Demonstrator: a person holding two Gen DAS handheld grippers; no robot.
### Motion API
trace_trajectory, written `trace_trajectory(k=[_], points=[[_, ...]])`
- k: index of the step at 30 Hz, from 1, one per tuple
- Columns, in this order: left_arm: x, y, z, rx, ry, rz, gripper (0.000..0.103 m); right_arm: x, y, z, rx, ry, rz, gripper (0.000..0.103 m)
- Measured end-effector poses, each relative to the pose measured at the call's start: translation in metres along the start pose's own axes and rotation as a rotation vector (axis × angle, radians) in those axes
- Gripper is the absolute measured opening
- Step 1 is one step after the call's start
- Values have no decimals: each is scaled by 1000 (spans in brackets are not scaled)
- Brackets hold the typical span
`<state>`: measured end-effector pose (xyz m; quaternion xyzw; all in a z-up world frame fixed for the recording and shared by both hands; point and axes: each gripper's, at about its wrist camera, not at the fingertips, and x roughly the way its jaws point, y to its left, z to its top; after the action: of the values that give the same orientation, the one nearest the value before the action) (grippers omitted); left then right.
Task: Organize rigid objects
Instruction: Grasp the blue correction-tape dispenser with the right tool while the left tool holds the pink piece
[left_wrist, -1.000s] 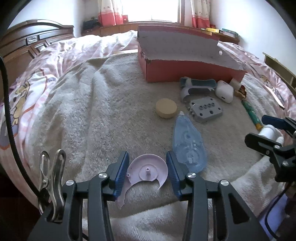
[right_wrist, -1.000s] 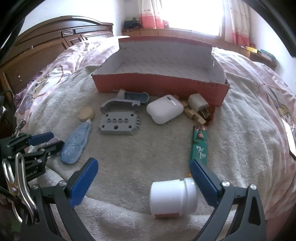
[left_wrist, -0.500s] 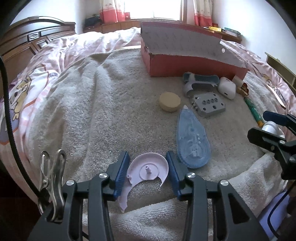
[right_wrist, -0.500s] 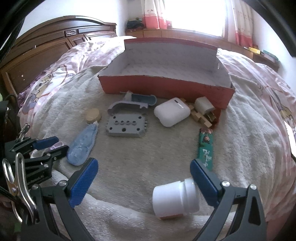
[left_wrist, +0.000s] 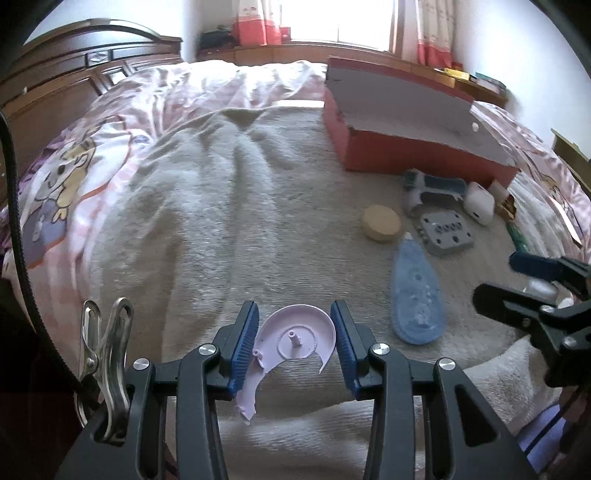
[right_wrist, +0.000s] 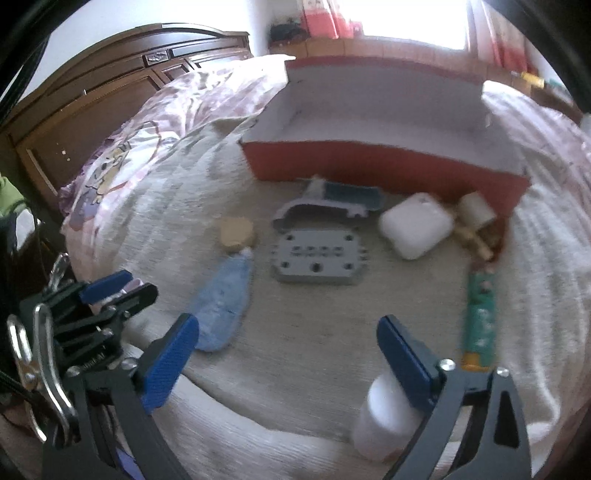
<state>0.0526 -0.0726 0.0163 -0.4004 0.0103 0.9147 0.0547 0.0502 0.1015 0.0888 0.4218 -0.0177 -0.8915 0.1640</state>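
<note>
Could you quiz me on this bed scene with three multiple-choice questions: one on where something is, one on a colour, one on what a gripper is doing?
1. Where does the round tan disc lie?
A. inside the red box
B. on the towel, just beyond the tip of the blue teardrop case
C. on the pink quilt

2. What colour is the outside of the open box?
A. red
B. green
C. black

3. What is the left gripper doing?
A. hanging empty
B. clamping the white bottle
C. closed around the lilac plastic disc piece

Answers: 1 B, the disc sits by the tip of the blue teardrop case. 2 A, its walls are red. 3 C, both blue pads flank the piece closely.
</note>
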Motion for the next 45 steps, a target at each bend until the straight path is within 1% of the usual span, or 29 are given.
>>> trace_trajectory(k=[2,4,6,8,10,13,16,18,19,21,22,23,24,26,29,33,37,40,41,42,44,45], points=[[0,4,-1,-13,1,6,42,9,9,2,0,21,23,91],[-1,7,-1,-20,2,12,41,16,18,3,-7,34,17,88],[0,8,-2,-24,3,15,41,25,27,5,-10,47,26,81],[1,9,-2,-27,5,16,41,33,33,5,-3,64,32,80],[2,11,-3,-32,7,16,41,39,39,5,-15,70,16,79],[3,14,-4,-40,10,14,42,41,44,2,-49,55,-28,75],[5,14,-5,-43,13,12,41,41,49,0,-82,43,-56,69],[5,12,-5,-41,13,12,41,40,50,0,-97,37,-69,56],[5,13,-4,-40,13,12,41,40,50,-1,-102,35,-79,52],[5,13,-4,-37,12,14,42,39,49,-1,-108,27,-113,36],[5,13,-4,-38,12,13,41,38,47,0,-105,24,-118,34],[5,13,-4,-39,12,12,42,37,43,0,-92,21,-110,28],[5,13,-4,-40,12,13,42,37,40,1,-82,21,-107,20],[5,13,-4,-37,12,14,42,34,29,2,-49,21,-83,15],[3,12,-3,-34,10,13,42,30,16,0,-18,23,-59,14],[2,10,-3,-33,8,11,42,22,8,-1,-21,9,-46,14],[2,8,-3,-33,9,8,42,13,-4,0,-4,1,14,14],[3,8,-3,-33,8,7,42,7,-6,0,-9,-6,20,16],[3,8,-3,-34,8,6,42,6,-6,1,-14,-5,17,22],[4,7,-3,-33,10,6,42,6,-6,1,-19,-3,11,34],[4,5,-4,-30,11,6,42,6,-3,3,-25,2,-10,47],[4,4,-4,-29,11,5,42,6,-2,3,-29,0,-11,49]])
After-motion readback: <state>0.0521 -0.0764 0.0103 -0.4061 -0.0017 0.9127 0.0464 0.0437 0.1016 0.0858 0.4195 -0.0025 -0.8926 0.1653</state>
